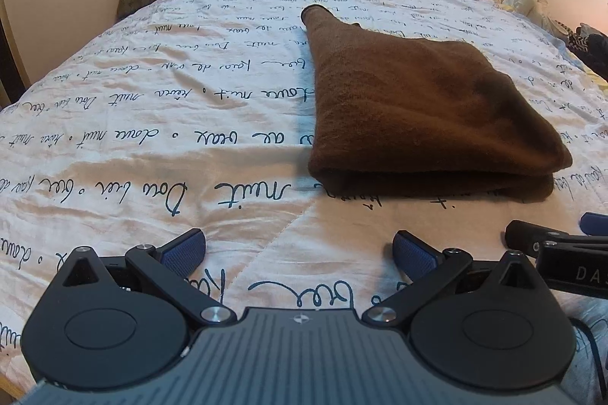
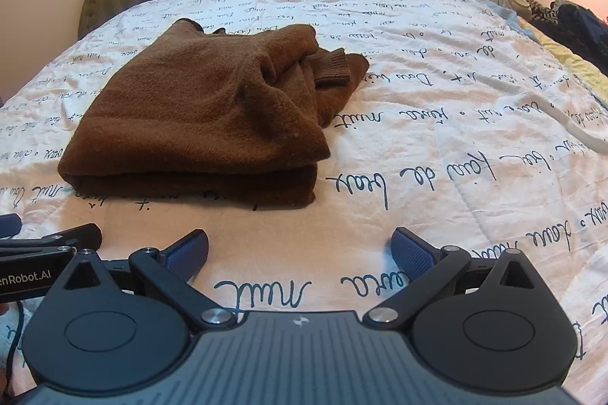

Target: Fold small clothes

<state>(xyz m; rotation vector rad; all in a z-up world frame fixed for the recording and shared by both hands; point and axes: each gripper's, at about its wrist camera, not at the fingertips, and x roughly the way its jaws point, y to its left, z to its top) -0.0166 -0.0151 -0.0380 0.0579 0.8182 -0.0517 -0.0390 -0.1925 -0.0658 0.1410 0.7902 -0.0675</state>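
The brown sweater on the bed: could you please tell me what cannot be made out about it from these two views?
- Left wrist view: the brown sweater hides its own right side, cuff included.
- Right wrist view: the ribbed cuff shows, but inner layers are covered by the top fold.
- Both views: its underside lies against the quilt.

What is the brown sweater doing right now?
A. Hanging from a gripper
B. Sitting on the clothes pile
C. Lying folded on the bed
C. The brown sweater lies folded on the bed cover, and the left gripper and right gripper are both open and empty, short of it.
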